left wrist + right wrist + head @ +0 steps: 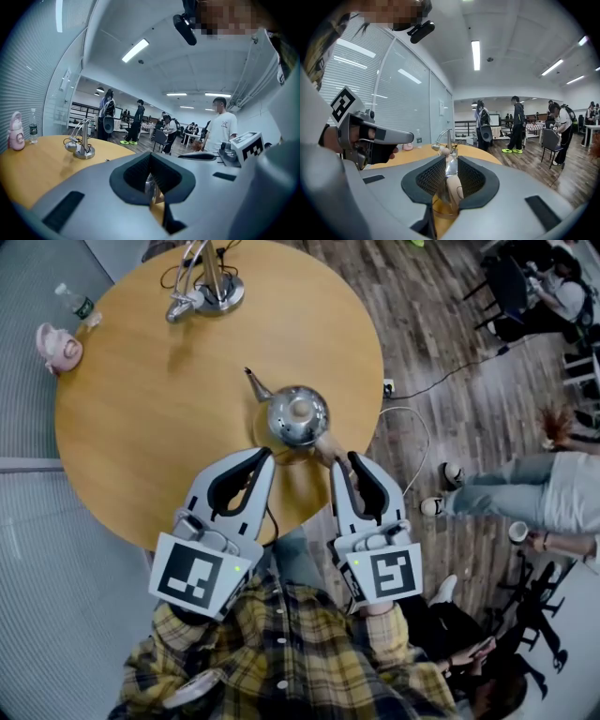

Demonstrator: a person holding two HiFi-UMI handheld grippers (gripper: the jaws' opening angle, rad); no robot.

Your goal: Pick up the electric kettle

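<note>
Head view: the electric kettle point(298, 416) stands upright on the round wooden surface point(141, 427). Its spout points away from the person and its pale handle point(328, 448) points back toward them. The left tongs point(265, 457) lie just beside the kettle on its near left, tips close to the body but not clearly touching it. The right tongs point(343, 462) lie on the kettle's near right, tips just beside the handle's end. A metal lamp point(211, 292) stands well beyond the kettle on the far side. A pink bottle point(58, 346) and a water bottle point(75, 304) stand far to the kettle's left.

Left gripper view: the left tongs point(150, 163) are drawn together to a thin slit and nothing is clamped in them. A sliver of the shiny kettle point(150, 185) shows through the slit, just ahead of the tips. The lamp point(82, 146) and the pink bottle point(16, 133) are off to the kettle's left.

Right gripper view: the right tongs point(449, 161) stand a little apart. The kettle point(450, 168) sits straight ahead in the gap, and its handle point(453, 187) runs back between the dark pads. A narrow space shows on either side of the handle, so the pads are not pressing on it. The left tongs point(405, 137) reach in at the kettle's left.
</note>
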